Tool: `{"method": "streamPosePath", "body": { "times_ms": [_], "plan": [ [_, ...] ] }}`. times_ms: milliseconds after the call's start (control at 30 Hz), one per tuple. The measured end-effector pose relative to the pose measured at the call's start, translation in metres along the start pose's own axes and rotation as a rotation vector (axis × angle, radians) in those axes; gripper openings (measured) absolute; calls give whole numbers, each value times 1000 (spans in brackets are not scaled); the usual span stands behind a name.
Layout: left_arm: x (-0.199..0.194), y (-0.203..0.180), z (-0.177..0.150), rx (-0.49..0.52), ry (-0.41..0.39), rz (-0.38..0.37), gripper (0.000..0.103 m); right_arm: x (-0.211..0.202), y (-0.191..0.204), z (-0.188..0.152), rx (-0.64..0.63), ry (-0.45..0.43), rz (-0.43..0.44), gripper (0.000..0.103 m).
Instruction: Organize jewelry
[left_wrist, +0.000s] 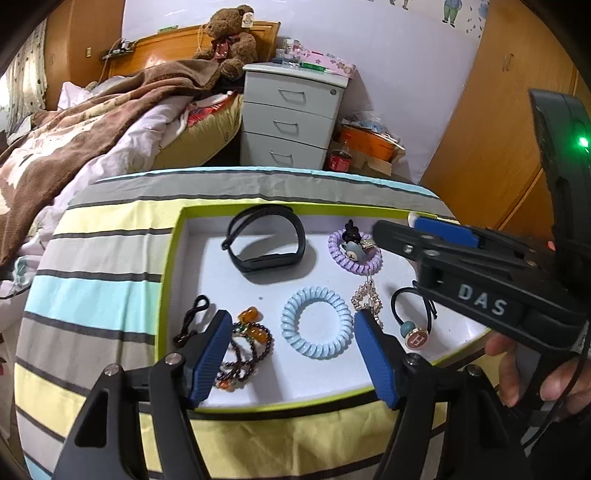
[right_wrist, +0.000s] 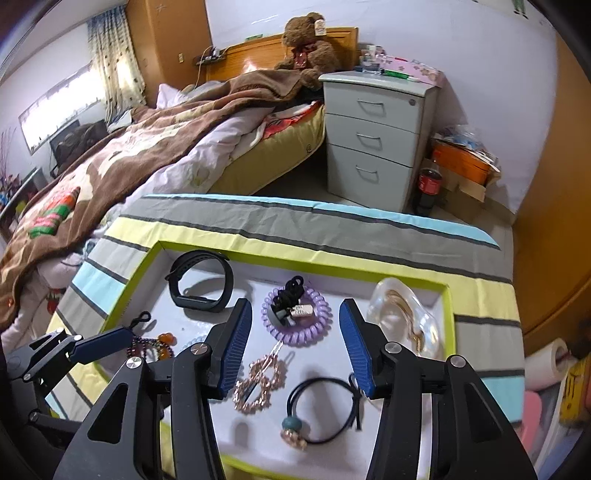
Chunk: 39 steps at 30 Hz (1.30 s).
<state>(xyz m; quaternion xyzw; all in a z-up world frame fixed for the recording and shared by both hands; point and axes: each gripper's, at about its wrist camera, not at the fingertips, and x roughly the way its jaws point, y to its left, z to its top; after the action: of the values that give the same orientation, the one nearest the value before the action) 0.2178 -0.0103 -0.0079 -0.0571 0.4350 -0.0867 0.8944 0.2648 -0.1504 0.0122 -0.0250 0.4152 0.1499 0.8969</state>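
Both the left gripper (left_wrist: 291, 334) and right gripper (right_wrist: 295, 339) hovered with fingers spread and empty over the green-rimmed tray (left_wrist: 168, 280), where the rhinestone clip (right_wrist: 260, 382), at six o'clock of the purple coil tie (right_wrist: 295, 317), risked snagging it if lifted.

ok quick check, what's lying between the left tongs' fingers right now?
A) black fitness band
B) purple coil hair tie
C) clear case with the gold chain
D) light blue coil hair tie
D: in the left wrist view the light blue coil hair tie lies flat on the tray floor between the open fingers of the left tongs, not gripped; the black band sits farther back.
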Motion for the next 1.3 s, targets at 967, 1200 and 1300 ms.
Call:
{"method": "streamPosePath", "body": {
  "times_ms": [967, 1200, 1300],
  "plan": [
    [-85, -6, -63, -13, -153, 145, 79, -103, 21, -94, 88, -138, -107, 51],
    [-93, -11, -79, 2, -184, 195, 81, -112, 22, -113, 106, -142, -122, 51],
    [-95, -12, -82, 10, -197, 216, 81, -115, 24, -122, 107, -144, -126, 51]
  ]
}}
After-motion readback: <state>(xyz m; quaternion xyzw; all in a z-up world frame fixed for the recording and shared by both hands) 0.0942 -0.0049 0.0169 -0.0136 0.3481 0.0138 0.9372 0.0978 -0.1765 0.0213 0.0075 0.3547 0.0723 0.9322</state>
